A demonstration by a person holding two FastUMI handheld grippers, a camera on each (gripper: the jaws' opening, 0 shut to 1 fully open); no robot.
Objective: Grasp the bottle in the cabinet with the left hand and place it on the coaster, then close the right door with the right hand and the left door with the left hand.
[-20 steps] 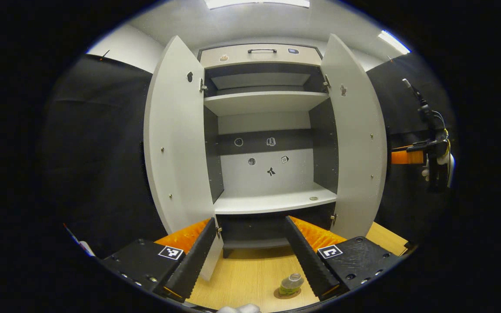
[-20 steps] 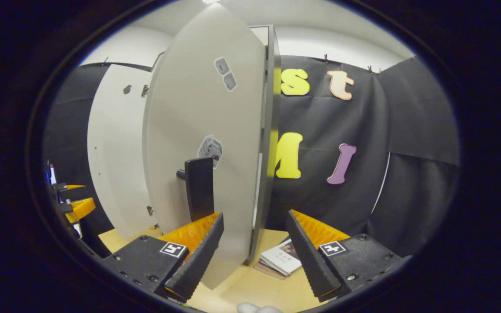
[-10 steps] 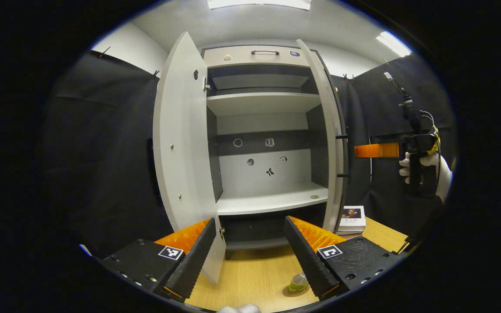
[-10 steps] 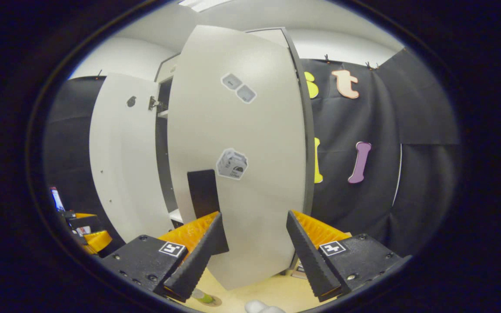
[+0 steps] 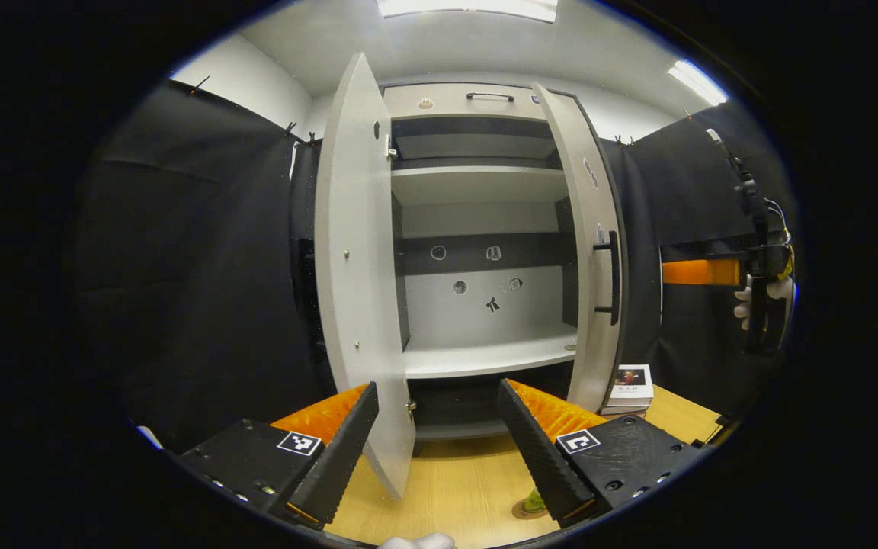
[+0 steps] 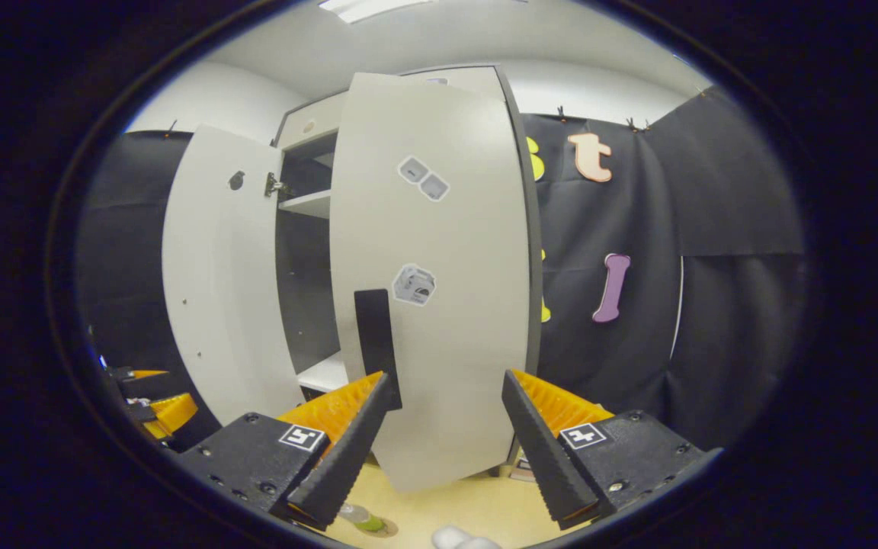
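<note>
From my left claw (image 5: 435,450), spread wide and holding nothing, I see the left door (image 5: 355,305) standing open and the right door (image 5: 588,267) swung partway in. The bottle (image 5: 534,501) sits on its coaster (image 5: 524,512) on the desk (image 5: 454,488), half hidden by a finger. My right claw (image 6: 447,450), wide apart and empty, faces that door's handle (image 6: 378,343).

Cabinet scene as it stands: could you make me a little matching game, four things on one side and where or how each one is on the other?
Things:
1. right door
2. left door
3. bottle
4. book

States or places:
A. on the wooden table to the right of the cabinet
B. swung wide open, inner face showing
C. partly swung in, not yet shut, black handle facing the right gripper
D. standing on the coaster, out of the cabinet

Pairs: 1-C, 2-B, 3-D, 4-A
</note>
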